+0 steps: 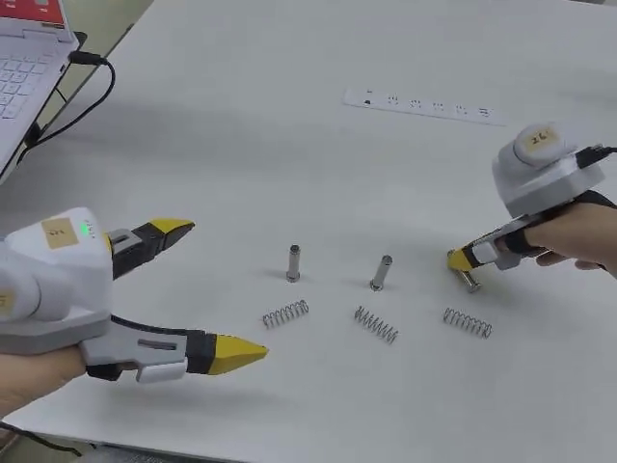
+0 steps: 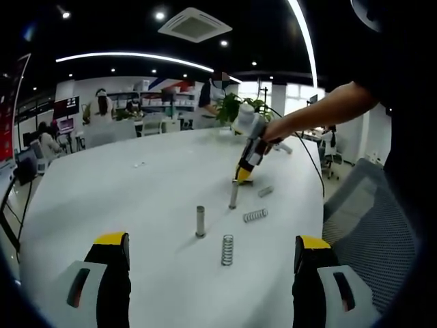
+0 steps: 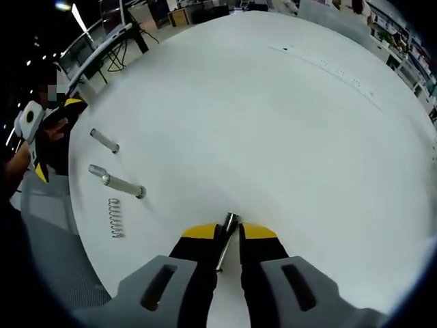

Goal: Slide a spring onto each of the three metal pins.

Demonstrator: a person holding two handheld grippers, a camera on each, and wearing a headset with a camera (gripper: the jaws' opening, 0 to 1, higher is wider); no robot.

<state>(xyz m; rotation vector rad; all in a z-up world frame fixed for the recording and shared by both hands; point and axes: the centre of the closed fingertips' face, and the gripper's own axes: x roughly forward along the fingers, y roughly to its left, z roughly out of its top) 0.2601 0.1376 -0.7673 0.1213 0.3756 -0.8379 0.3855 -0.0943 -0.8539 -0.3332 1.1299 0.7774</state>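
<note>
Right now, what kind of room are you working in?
Most likely an open-plan office or lab. There's a big white table with a laptop and a power strip on it, and the left gripper view shows other people further back under long ceiling lights.

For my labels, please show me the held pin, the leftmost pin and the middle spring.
held pin (image 3: 226,240): right gripper view, shaft between the jaws.
leftmost pin (image 1: 293,262): head view, shaft.
middle spring (image 1: 375,324): head view, middle coils.

The pins are made of smooth, shiny metal, and the springs of coiled metal wire. The table is finished smooth and matt. The left gripper is cased in matt plastic.
</note>
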